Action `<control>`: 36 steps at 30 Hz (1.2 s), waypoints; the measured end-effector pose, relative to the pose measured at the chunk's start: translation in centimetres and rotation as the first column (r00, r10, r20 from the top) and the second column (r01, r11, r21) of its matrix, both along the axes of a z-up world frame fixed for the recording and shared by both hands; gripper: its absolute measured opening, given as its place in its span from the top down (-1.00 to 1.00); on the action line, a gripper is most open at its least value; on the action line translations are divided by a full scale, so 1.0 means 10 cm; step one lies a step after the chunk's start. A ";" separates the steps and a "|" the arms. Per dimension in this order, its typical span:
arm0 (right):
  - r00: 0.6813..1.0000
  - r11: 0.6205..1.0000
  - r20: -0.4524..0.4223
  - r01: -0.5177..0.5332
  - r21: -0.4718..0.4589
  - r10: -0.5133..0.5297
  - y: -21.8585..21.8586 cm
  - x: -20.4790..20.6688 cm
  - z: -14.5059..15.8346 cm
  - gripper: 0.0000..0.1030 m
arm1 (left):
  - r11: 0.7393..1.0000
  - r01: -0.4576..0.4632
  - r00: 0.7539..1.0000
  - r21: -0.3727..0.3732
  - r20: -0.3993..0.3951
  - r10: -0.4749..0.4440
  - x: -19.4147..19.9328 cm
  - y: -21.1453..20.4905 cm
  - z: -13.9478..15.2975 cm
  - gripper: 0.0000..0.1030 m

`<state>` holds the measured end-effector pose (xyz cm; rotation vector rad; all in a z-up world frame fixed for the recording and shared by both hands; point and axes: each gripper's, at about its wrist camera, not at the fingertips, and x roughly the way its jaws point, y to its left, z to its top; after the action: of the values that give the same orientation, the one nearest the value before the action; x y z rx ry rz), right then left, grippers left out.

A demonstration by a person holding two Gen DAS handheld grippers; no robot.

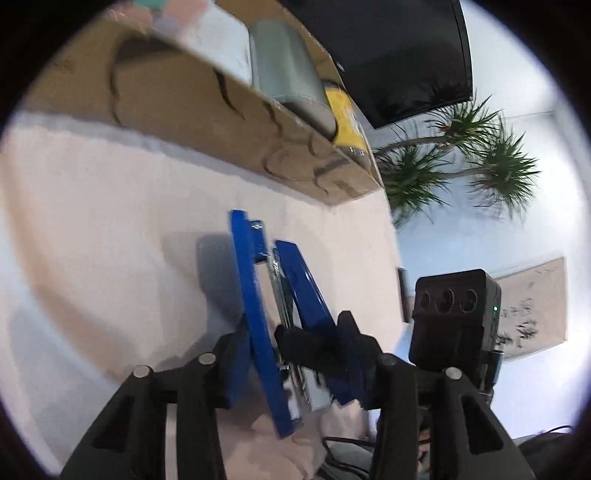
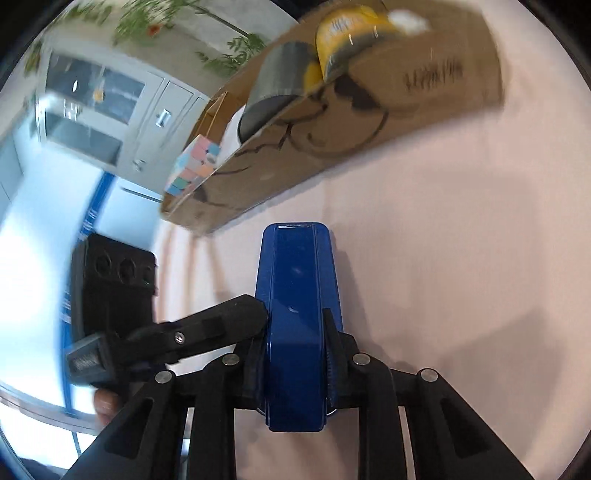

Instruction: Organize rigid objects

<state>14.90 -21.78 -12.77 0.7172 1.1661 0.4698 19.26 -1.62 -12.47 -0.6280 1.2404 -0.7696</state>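
Pinching blue stapler (image 2: 297,317) between both grippers.

I see a pale pink bench (image 2: 461,221), a dark monitor (image 1: 399,55) beside a spiky green plant (image 1: 461,162), and a grey glass-fronted cabinet (image 2: 110,110) against a light wall.

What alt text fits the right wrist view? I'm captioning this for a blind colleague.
The right gripper is clamped on a blue stapler, with the left gripper touching its side. Behind, on the pink table, a cardboard box holds a yellow tape roll and a pastel cube.
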 end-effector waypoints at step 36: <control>0.993 0.966 0.117 0.045 -0.255 -0.016 1.31 2.75 0.61 0.16 | 0.902 -0.278 0.941 0.331 0.285 0.185 2.13 1.07 1.06 -0.43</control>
<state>42.37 -8.68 -6.70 0.4762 1.0826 0.3212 40.58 9.10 -1.87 -0.3505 1.0195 -0.3835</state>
